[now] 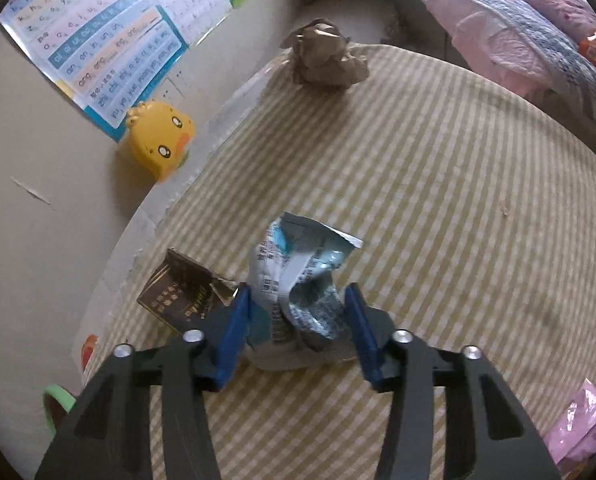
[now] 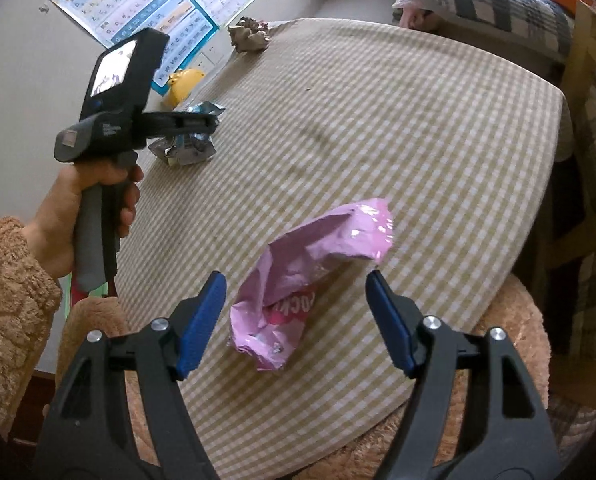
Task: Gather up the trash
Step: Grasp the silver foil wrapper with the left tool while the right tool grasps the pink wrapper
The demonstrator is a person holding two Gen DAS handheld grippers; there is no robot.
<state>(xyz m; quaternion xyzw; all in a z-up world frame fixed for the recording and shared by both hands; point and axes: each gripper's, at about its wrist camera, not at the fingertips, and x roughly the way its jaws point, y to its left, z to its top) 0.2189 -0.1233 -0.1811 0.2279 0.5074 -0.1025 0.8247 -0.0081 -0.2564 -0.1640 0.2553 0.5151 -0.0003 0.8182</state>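
Straddling a blue wrapper (image 1: pixel 298 284), the left gripper (image 1: pixel 296 300) pinched it — a black packet (image 1: pixel 180 294) at nine o'clock showed only there; the right gripper (image 2: pixel 296 286) stood spread around one pink bag (image 2: pixel 310 280).

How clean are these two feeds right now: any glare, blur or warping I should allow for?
Left wrist view: strong fisheye bends the striped tablecloth, sunlight washes out the wall poster, and the yellow chick toy looks smeared; the blue-white wrapper between the left gripper fingers is sharp. Right wrist view: glare spots on the pink wrapper, dark vignetted corners, right gripper sharp.
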